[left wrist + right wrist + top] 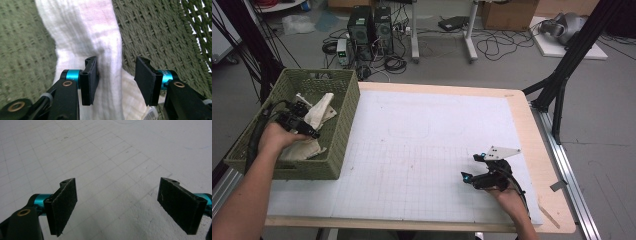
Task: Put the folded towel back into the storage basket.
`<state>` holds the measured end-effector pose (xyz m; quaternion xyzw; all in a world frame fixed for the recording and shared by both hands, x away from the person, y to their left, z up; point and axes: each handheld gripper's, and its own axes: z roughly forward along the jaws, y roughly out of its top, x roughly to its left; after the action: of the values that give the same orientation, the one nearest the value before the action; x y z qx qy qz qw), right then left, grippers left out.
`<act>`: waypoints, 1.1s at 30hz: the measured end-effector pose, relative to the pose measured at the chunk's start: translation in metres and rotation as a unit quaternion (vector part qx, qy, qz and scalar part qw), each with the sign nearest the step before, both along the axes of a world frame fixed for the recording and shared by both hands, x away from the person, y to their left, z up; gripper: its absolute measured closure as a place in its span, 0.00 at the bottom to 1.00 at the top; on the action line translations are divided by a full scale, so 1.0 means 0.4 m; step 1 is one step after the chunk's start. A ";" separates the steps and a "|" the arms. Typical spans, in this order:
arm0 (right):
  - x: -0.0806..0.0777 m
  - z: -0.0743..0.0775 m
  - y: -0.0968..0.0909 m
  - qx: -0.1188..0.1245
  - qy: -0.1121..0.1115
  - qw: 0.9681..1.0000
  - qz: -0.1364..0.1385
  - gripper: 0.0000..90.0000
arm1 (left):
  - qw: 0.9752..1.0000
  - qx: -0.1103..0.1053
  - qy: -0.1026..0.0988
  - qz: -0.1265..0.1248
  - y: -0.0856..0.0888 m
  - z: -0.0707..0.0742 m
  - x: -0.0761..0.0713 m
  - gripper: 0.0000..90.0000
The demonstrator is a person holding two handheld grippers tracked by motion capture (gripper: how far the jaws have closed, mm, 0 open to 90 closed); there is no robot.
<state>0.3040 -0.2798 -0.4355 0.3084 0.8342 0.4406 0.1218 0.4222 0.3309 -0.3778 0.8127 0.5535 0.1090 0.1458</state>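
Observation:
A white cloth [323,109] lies crumpled inside the green woven basket [344,125] at the table's left edge. My left gripper [309,125] reaches into the basket over that cloth. In the left gripper view the cloth [85,32] hangs as a long fold down past the left pad [90,82]. A gap separates the fold's edge from the right pad, so the left gripper [116,80] is open, with the basket weave [162,37] behind. My right gripper [473,166] rests near the table's front right, its jaws wide apart. Between the right gripper's [117,202] pads there is nothing but the white gridded mat [105,157].
The white gridded mat [422,145] covers most of the wooden table [532,130]. Black frame legs [562,75] stand at the back right. Computer towers [369,27], cables and boxes sit on the floor beyond the table.

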 end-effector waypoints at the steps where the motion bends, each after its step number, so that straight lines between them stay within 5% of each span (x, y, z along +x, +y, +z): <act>1: -0.001 0.001 0.000 0.000 0.002 1.000 0.001 0.17 | 1.000 0.009 0.001 -0.001 0.002 0.001 -0.003 0.57; 4: -0.001 0.000 0.000 0.000 0.002 1.000 0.001 0.17 | 1.000 0.029 -0.004 0.001 0.011 0.007 -0.015 0.55; 11: 0.000 -0.001 0.003 -0.001 0.002 1.000 0.002 0.17 | 0.999 0.043 0.025 -0.003 0.034 0.011 -0.038 0.63; 13: 0.000 0.000 0.002 -0.001 0.001 1.000 0.003 0.17 | 0.998 0.046 0.030 -0.009 0.040 0.012 -0.045 0.68; 16: 0.000 0.000 0.002 0.001 -0.001 1.000 0.002 0.17 | 0.998 0.049 0.027 -0.019 0.045 0.015 -0.052 0.91; 19: -0.001 0.000 0.004 -0.001 0.000 1.000 0.002 0.17 | 0.999 0.045 0.012 -0.011 0.040 0.016 -0.049 0.95; 22: -0.001 0.001 0.004 0.000 -0.001 1.000 0.003 0.17 | 1.000 0.020 -0.014 -0.007 0.032 0.015 -0.042 0.95; 28: 0.000 0.001 0.004 -0.002 -0.003 1.000 0.004 0.17 | 1.000 -0.010 -0.009 -0.004 0.006 -0.016 -0.020 0.90; 33: -0.001 0.002 0.001 0.002 -0.001 1.000 0.002 0.17 | 0.998 -0.035 0.049 -0.016 0.009 -0.028 -0.021 0.62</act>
<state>0.3035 -0.2792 -0.4347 0.3070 0.8336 0.4428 0.1213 0.4139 0.3345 -0.3889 0.8201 0.5505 0.0474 0.1490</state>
